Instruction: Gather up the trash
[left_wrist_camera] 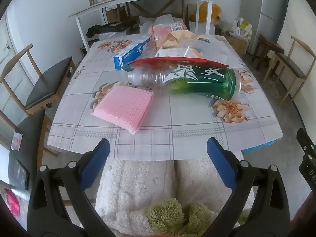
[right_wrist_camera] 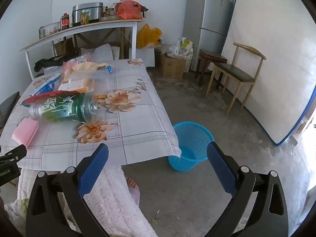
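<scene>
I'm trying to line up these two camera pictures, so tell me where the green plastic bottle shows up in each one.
Left wrist view: the green plastic bottle lies on its side at centre, neck pointing left, beyond the pink cloth.
Right wrist view: the bottle lies at left of centre, neck toward the left edge, with the cloth nearer the camera.
Shared landmark: the orange flower print on the tablecloth, beside the bottle's base.

1. White walls around me, a rough grey concrete floor underfoot.
2. My table wears a flowered, grid-lined cloth.
3. Behind it stands a white-legged shelf table (crowded with jars and pots).
4. A silver fridge, a mattress leaning on the wall, a wooden chair before it.
5. Two dark-seated chairs on the other side.
</scene>
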`<state>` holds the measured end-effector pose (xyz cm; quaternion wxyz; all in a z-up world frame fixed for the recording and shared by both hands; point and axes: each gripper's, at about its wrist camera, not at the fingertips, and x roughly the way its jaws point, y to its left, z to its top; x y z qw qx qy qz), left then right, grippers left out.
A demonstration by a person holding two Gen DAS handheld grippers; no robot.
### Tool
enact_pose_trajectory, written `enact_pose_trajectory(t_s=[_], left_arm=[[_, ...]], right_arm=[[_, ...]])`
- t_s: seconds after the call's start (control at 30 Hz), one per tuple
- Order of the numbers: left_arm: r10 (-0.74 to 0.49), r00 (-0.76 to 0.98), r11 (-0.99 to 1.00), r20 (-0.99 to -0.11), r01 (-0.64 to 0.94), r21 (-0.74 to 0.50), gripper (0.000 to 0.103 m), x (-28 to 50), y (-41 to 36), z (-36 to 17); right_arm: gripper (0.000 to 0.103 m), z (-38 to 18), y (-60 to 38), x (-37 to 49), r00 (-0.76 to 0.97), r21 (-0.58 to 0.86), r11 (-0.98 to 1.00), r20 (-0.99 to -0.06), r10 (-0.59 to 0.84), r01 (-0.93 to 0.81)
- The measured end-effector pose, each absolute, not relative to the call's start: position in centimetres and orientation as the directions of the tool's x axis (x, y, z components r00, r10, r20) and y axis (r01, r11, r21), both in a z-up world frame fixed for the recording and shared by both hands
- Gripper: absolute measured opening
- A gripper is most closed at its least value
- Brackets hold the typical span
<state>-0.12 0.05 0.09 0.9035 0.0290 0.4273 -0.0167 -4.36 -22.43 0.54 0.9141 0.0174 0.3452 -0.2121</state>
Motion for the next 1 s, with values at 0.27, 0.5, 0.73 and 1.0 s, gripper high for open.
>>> enact_pose_trajectory(t_s=[0.27,0.5,0.73,1.0], left_arm=[[0.009,0.627,0.997,-0.779,0.053,0.054,0.095,-0.06,-0.06,0.02],[0.007,0.626,0.997,-0.779,0.052,0.051,0.095,-0.11,-0.05,0.07],[0.005,0.626,0.997,-0.779,0.053,0.049,0.095,-0.12,-0.03,0.08],[0.004,0.627,0.997,-0.779,0.053,0.048,0.095,-0.15,-0.02,0.09]], right_arm=[[0.097,0.54,-22.4,-4.31,0.67,-0.118,0.908,-0.639,-0.379,0.401],[0.097,0.67,-22.3,-4.28,0.674,-0.116,0.909,-0.635,-0.377,0.399],[0.097,0.53,-22.37,-4.22,0.674,-0.115,0.91,-0.635,-0.376,0.399],[0.097,0.45,-22.27,-4.33,0.674,-0.113,0.909,-0.636,-0.376,0.4]])
